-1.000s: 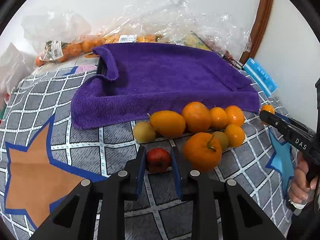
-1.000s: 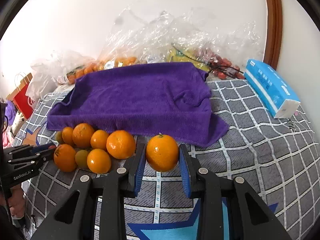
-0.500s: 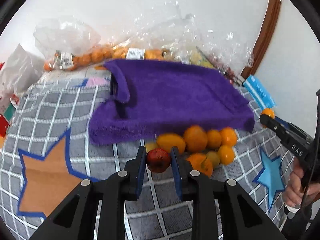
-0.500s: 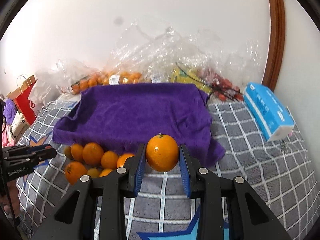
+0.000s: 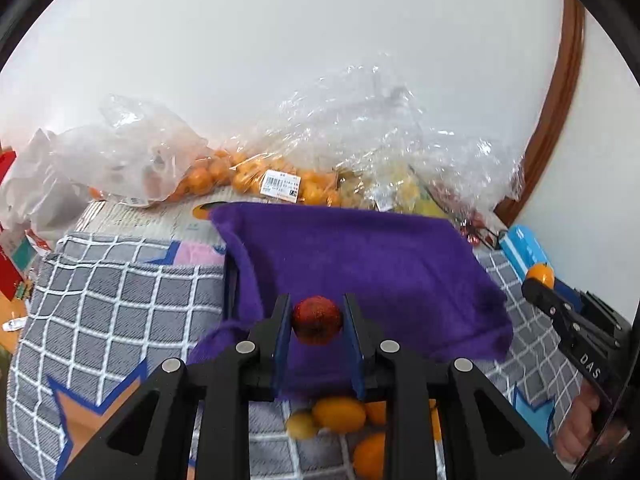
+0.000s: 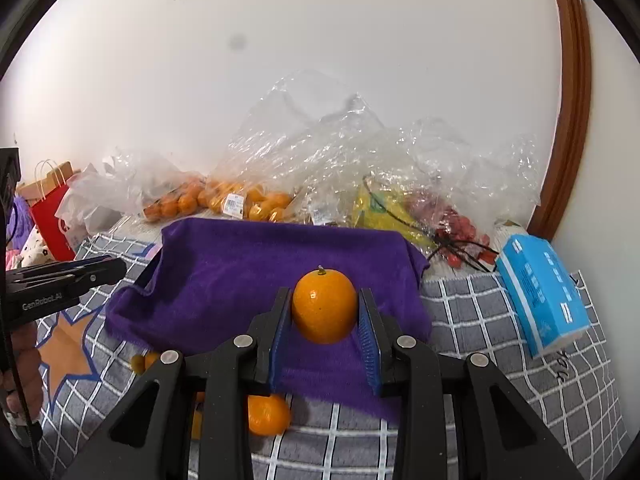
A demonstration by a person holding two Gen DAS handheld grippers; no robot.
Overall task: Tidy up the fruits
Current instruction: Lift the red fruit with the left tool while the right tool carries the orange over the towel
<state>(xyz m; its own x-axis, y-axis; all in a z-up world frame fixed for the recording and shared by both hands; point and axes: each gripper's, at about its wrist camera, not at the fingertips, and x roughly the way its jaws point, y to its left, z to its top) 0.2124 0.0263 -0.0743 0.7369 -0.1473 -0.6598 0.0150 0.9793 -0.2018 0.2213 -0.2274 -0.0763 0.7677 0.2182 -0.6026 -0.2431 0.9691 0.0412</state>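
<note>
My left gripper point(image 5: 317, 322) is shut on a small red fruit point(image 5: 316, 319) and holds it in the air over the near edge of the purple towel point(image 5: 360, 256). My right gripper point(image 6: 323, 318) is shut on an orange point(image 6: 324, 306), also raised over the towel point(image 6: 256, 268). It shows at the right of the left wrist view point(image 5: 538, 280). The left gripper's fingers point(image 6: 92, 272) show at the left of the right wrist view. A pile of loose oranges point(image 5: 340, 414) and small yellow fruits lies on the checked cloth below the towel's near edge, partly hidden by my fingers.
Clear plastic bags of oranges point(image 5: 248, 176) and other fruit point(image 6: 384, 204) lie along the wall behind the towel. A blue tissue pack point(image 6: 540, 300) lies at the right. A red paper bag point(image 6: 50, 216) stands at the far left. The checked cloth point(image 5: 120, 300) covers the surface.
Both grippers have lifted their fruits off the cloth and moved forward over the towel. The fruit pile has dropped to the bottom of both views.
</note>
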